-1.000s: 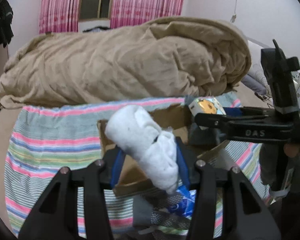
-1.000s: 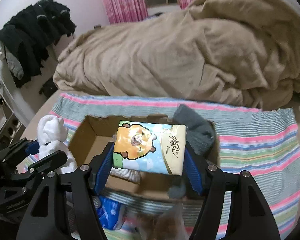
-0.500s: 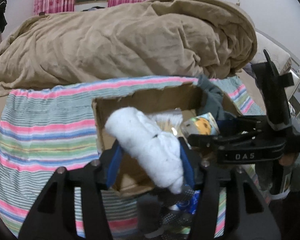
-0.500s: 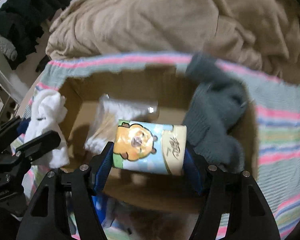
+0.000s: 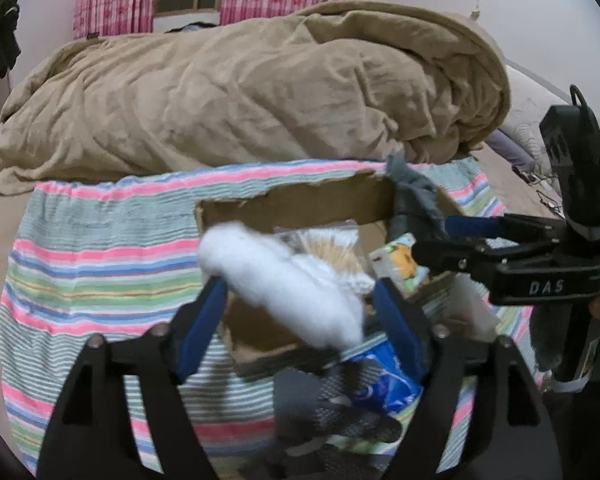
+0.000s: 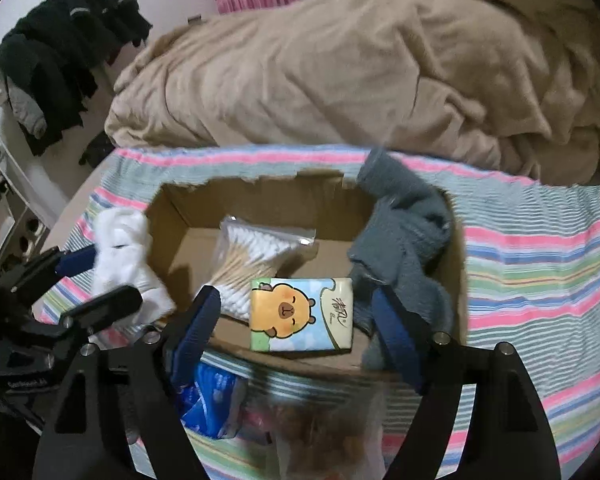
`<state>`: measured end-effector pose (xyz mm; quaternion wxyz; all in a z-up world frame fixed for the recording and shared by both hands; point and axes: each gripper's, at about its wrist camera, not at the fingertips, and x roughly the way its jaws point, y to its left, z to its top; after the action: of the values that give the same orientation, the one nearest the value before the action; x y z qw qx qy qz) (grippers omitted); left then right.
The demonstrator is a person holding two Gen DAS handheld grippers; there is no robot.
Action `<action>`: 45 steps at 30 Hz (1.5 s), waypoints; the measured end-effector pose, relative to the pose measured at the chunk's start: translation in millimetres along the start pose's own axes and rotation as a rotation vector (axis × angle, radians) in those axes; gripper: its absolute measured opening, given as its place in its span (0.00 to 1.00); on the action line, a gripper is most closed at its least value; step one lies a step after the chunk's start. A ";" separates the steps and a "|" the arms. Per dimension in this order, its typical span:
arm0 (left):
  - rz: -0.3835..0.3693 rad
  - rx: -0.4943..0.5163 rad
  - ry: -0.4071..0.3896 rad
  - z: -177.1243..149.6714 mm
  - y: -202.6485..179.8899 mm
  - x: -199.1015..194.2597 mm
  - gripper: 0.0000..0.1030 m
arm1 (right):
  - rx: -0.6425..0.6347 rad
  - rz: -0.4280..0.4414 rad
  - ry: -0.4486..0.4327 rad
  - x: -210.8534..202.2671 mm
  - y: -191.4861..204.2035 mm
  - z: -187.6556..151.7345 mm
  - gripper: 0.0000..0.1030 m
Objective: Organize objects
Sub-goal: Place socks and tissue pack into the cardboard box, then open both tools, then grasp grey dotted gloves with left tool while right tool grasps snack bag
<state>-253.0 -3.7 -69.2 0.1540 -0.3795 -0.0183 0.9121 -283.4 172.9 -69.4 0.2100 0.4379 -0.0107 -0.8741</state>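
Pretty dim indoor light, kinda flat, colors look washed out and grainy. Heavy fisheye bending with black corners all around. Motion blur smears the white sock [image 5: 284,280] around 6 o'clock; soft shadows sit inside the cardboard box [image 6: 260,200].
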 end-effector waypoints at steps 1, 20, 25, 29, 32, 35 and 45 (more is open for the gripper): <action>0.002 0.008 -0.005 0.5 -2.4 -1.1 0.83 | 0.005 0.003 -0.013 -6.1 -0.8 0.5 0.79; 0.038 -0.073 -0.200 -14.2 -11.6 -87.3 0.94 | -0.004 -0.017 -0.179 -86.4 -4.0 -19.7 0.79; 0.034 -0.092 -0.208 -24.4 -19.2 -108.1 0.94 | -0.025 -0.036 -0.201 -102.6 -3.8 -30.9 0.79; 0.040 -0.147 -0.184 -35.4 -14.8 -116.7 0.94 | -0.064 -0.065 -0.246 -120.2 3.2 -44.0 0.79; 0.051 -0.164 -0.169 -48.1 -12.2 -119.2 0.94 | -0.078 -0.061 -0.244 -126.8 6.8 -56.8 0.79; 0.052 -0.168 -0.144 -63.9 -13.0 -113.0 0.94 | -0.091 -0.059 -0.233 -125.7 9.1 -68.0 0.79; 0.075 -0.155 -0.045 -98.1 -17.5 -77.8 0.94 | -0.139 -0.045 -0.132 -84.3 19.4 -95.1 0.79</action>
<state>-128.2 -18.2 -83.0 0.0896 -0.3698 -0.0783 0.9214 -158.7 202.7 -60.0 0.2188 0.3640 0.0460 -0.9042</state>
